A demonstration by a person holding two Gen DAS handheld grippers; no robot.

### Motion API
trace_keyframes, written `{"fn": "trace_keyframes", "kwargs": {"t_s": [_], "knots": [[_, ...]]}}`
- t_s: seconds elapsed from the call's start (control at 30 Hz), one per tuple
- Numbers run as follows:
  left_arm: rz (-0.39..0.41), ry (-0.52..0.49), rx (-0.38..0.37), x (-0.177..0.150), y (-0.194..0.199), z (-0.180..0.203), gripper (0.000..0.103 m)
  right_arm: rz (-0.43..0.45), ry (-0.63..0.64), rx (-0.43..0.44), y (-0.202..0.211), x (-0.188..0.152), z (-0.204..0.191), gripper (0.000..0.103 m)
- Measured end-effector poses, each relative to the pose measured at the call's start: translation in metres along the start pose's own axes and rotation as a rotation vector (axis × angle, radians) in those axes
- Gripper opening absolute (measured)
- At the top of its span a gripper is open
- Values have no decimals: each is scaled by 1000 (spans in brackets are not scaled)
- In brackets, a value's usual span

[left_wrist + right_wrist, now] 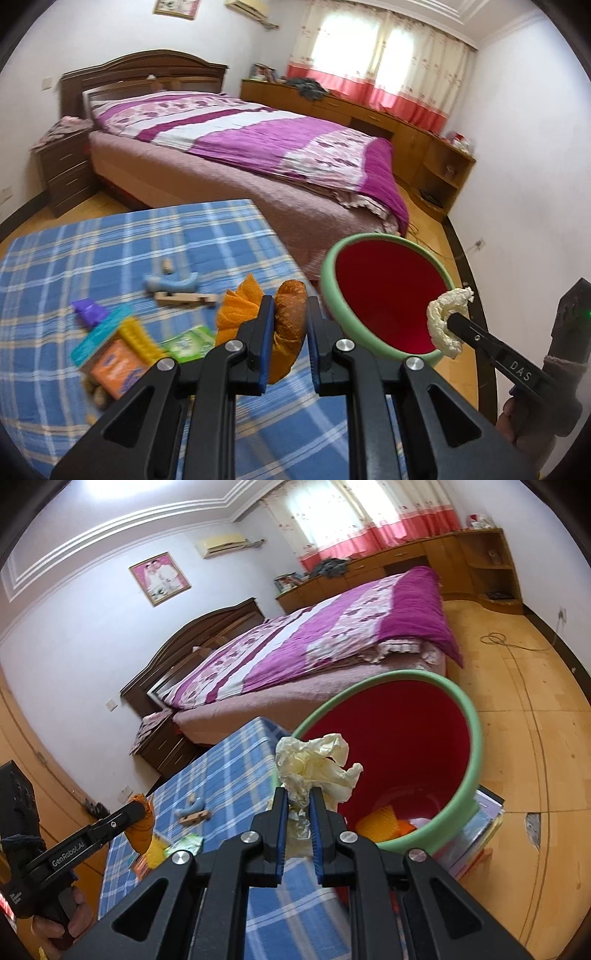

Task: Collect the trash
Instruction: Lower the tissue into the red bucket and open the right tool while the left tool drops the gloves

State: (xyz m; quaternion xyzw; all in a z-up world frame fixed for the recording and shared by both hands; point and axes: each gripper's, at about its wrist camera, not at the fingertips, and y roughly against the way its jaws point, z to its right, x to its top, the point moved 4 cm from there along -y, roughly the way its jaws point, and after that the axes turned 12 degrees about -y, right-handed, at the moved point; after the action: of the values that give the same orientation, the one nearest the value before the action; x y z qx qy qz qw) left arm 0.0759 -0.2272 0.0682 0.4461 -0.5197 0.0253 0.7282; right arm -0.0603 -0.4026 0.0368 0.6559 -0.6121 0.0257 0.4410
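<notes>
We hold a pair of tongs in each hand. Our left tongs [290, 325] are clamped on a brown and orange peel [290, 317], maybe from an orange; we cannot tell for sure. Our right tongs [298, 812] are clamped on a crumpled ball of pale yellow paper [317, 764].

At about 2 o'clock from the left tongs is a bucket [332, 295] with a green rim and a red inside. In the right view the bucket [469, 760] sits at about 2 o'clock from the paper ball, which hangs just by its near rim. Down in the bottom of the bucket we see something orange and yellow [384, 821] and a bit of something pale beside it. The bucket rests on a stack of flat books or boxes [480, 830] on the wooden floor [535, 738].

The table [55, 266] has a blue checked cloth. On it, at 9 o'clock from the left tongs, lie an orange paper napkin [240, 302], a green packet [190, 343], an orange packet [118, 369], a purple toy [90, 312] and a blue toy hammer [170, 284]. A bed [258, 147] with a purple cover stands behind.
</notes>
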Motion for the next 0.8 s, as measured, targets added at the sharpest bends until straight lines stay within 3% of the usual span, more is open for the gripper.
{"fn": "trace_keyframes", "kwargs": {"t_s": [0.33, 0.7, 0.8], "knots": [[-46, -100, -101, 16, -52, 59, 16, 7, -78, -39, -7, 17, 43, 13], [-108, -152, -191, 16, -103, 92, 16, 2, -120, -91, -22, 25, 72, 17], [-119, -187, -182, 16, -110, 99, 25, -2, -132, -84, -26, 27, 75, 19]]}}
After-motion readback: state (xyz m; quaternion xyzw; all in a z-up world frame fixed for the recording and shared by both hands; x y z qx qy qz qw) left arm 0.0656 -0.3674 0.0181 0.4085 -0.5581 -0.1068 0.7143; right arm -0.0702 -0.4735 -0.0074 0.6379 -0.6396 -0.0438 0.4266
